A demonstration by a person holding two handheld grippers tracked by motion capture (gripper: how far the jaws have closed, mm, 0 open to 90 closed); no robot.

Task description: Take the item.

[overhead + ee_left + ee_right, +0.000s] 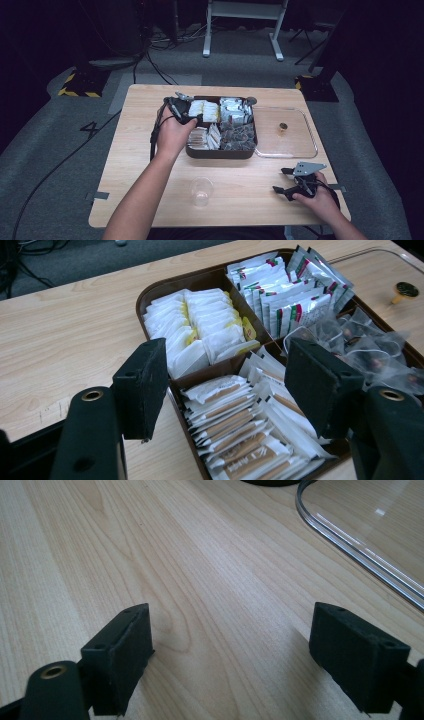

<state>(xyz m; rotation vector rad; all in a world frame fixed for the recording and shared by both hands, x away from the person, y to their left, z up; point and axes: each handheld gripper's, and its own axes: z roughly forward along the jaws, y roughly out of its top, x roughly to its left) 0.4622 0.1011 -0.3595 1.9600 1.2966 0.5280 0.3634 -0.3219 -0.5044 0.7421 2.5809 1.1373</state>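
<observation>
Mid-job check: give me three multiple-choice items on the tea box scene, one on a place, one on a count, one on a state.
1. Where is the clear plastic cup?
A. inside the box
B. on the table, nearer the person than the box
C. on the clear lid

2. How many compartments does the brown box have?
A. two
B. four
C. six

3. How does the left gripper stand?
A. open above the packets
B. shut on a packet
C. shut on the cup

Key: 1 B, the cup stands on bare wood in front of the box. 2 B, a cross divider makes four. 3 A, nothing is pressed between its pads.
</observation>
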